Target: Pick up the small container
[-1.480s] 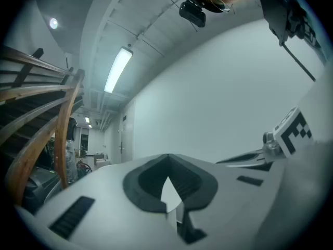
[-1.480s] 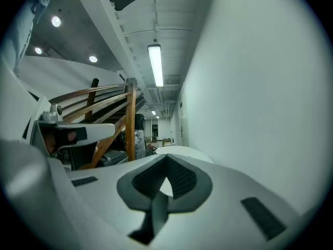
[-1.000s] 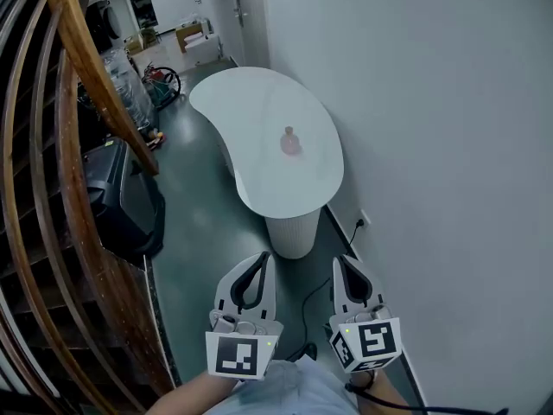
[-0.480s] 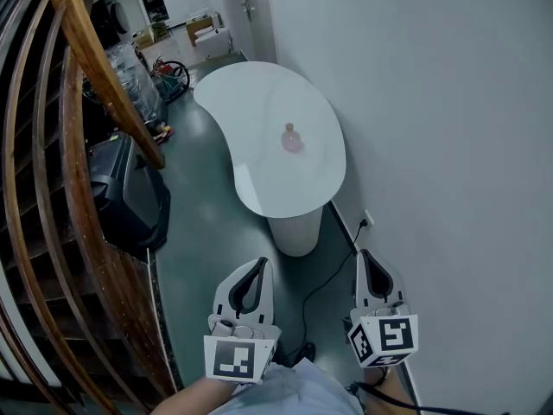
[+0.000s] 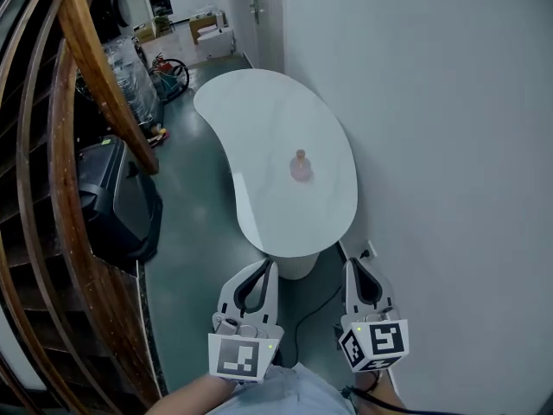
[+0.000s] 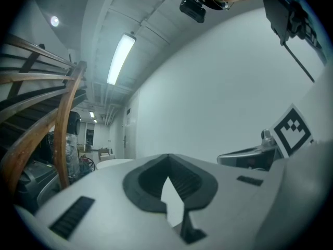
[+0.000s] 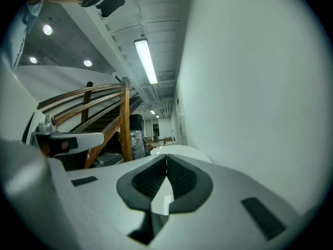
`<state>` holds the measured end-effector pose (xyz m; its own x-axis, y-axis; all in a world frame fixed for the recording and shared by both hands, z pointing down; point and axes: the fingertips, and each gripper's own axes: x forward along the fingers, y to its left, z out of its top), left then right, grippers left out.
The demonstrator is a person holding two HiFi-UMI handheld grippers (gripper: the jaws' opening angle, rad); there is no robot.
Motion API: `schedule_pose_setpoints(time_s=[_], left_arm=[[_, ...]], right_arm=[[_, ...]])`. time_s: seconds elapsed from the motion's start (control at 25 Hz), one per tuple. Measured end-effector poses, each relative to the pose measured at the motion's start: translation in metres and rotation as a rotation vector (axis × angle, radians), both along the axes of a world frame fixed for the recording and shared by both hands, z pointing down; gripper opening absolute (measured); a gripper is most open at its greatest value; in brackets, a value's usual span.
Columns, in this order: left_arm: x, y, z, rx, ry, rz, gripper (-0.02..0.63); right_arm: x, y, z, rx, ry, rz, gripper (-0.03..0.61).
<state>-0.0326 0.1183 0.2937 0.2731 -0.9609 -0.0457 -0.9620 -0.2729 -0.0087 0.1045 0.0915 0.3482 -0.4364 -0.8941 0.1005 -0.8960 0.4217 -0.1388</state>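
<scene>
Jaws of the white left gripper [image 5: 270, 264] pressed together, nothing between; same with the white right gripper [image 5: 352, 264]. Held side by side, roughly level, pointing toward the white kidney-shaped table [image 5: 259, 119]. Small pink bottle-shaped container [image 5: 300, 166] upright on that tabletop, well apart from both.

White kidney-shaped table [image 5: 259, 119] against the wall [image 5: 449, 145], with a wooden stair railing [image 5: 97, 69] and black box [image 5: 117, 201] to its left.
</scene>
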Motion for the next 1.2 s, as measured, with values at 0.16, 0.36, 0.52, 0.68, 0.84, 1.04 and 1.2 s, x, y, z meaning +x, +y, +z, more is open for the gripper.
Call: schedule_pose_setpoints(time_s=[0.16,0.36,0.52,0.68,0.84,1.04,1.2], left_arm=[[-0.015,-0.044,-0.014,0.043,0.013,0.019,0.0],[-0.029,-0.085,-0.024,0.076,0.02,0.05,0.0],[-0.037,-0.106,-0.019,0.074,0.02,0.078,0.0],[-0.035,-0.12,-0.009,0.047,0.028,0.11,0.0],[-0.026,-0.13,0.0,0.02,0.022,0.133,0.0],[-0.017,-0.143,0.005,0.001,0.006,0.137,0.0],[-0.008,-0.164,0.005,-0.006,-0.013,0.114,0.001]], right_arm=[[-0.017,-0.043,-0.018,0.033,0.01,0.012,0.002],[-0.033,-0.084,-0.03,0.066,0.016,0.034,0.002],[-0.041,-0.104,-0.029,0.071,0.023,0.056,0.002],[-0.04,-0.115,-0.029,0.069,0.036,0.079,0.002],[-0.031,-0.121,-0.024,0.048,0.042,0.103,0.002],[-0.025,-0.134,-0.016,0.025,0.031,0.097,0.002],[-0.02,-0.158,-0.009,0.009,0.007,0.066,0.002]])
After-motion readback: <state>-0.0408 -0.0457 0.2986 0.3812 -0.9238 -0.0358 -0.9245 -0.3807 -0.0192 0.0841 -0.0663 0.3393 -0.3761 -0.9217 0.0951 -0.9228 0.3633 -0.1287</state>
